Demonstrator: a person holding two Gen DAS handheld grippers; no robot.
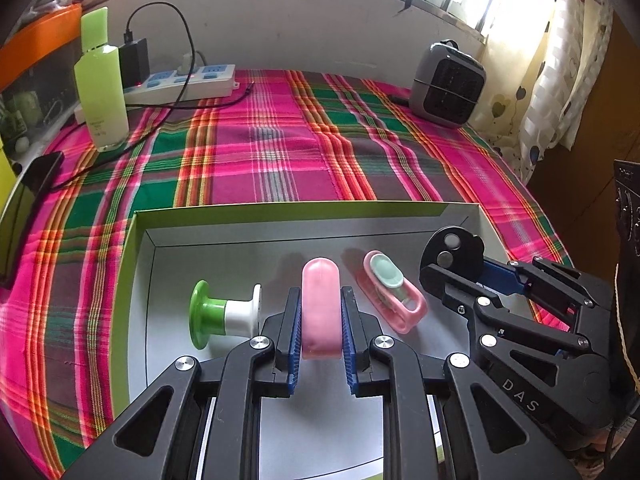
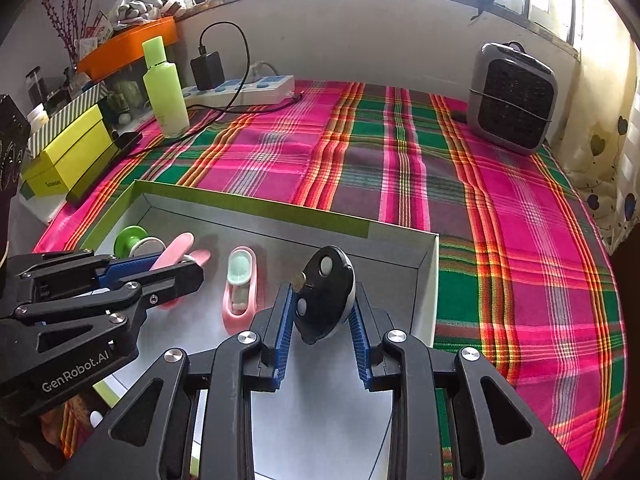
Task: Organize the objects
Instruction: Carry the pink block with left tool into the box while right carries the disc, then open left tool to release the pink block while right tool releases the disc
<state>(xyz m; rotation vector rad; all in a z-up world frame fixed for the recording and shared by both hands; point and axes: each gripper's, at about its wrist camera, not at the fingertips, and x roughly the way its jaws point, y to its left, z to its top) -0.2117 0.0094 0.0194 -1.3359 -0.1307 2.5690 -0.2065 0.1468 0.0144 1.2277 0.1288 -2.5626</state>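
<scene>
Left gripper (image 1: 321,312): both blue pads are closed against the sides of a pink case (image 1: 321,308), which stands on edge between them, its rounded end toward 12 o'clock. The case is over the floor of the tray (image 1: 280,210); whether it touches the floor cannot be told.

Right gripper (image 2: 323,312): its pads are clamped on a black disc (image 2: 325,294), held on edge and tilted, with pale round studs on the visible face. The disc is over the tray's 3 o'clock end, near the white side wall.

Tray contents, left wrist view: a green-and-white spool (image 1: 224,314) lies on its side at 9 o'clock of the case, just beside the left finger. A pink clip (image 1: 394,292) with a mint-coloured pad lies flat at 2 o'clock of the case, between the two grippers and apart from both.

The tray sits on a plaid cloth (image 1: 280,152). On the cloth at 10 o'clock of the tray stands an upright green bottle (image 1: 102,80), with a power strip (image 1: 184,82) behind it carrying a black charger (image 1: 134,62). At 1 o'clock, well apart from the tray, stands a grey heater (image 1: 448,84).
</scene>
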